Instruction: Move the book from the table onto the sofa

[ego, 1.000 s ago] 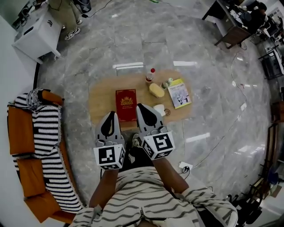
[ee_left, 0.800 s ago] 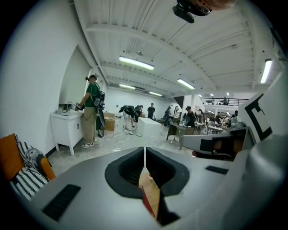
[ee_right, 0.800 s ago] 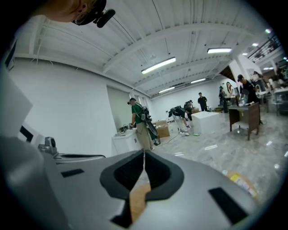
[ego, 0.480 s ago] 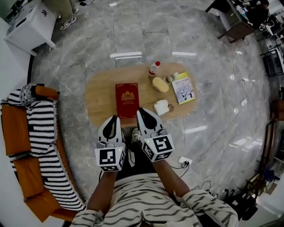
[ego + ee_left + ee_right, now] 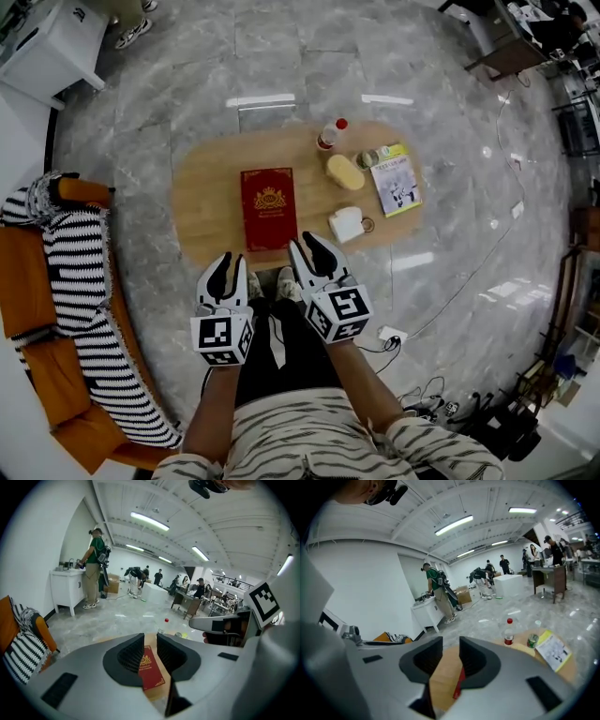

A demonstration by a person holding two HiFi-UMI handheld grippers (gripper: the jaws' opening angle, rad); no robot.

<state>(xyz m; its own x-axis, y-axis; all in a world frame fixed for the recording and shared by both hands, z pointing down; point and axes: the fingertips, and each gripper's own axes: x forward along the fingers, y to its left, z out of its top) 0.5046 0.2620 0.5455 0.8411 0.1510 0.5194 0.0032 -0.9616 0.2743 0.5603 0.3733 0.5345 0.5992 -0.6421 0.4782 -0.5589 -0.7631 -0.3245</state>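
1. Standing at the near side of the table, the person is holding the left gripper and the right gripper side by side just short of the table's near edge, both pointing toward it.
2. Both pairs of jaws are opening and are only a narrow slit apart. Nothing is sitting between either pair, so both tongs are gripping nothing.
3. The red book is lying flat and shut near the table's middle. Its near short end is sitting close to the table's near edge, apart from the mug on the table's right half.
4. It is looking like a stiff hardback with a smooth cover, so I am judging it rigid, fairly heavy and a bit slippery, not fragile.
5. Lying flat, it is offering no gap underneath. I am guessing the best hold is that near short end, drawn slightly past the table's edge, with 1 gripper at each corner.
6. The sofa is waiting off the table's left end.
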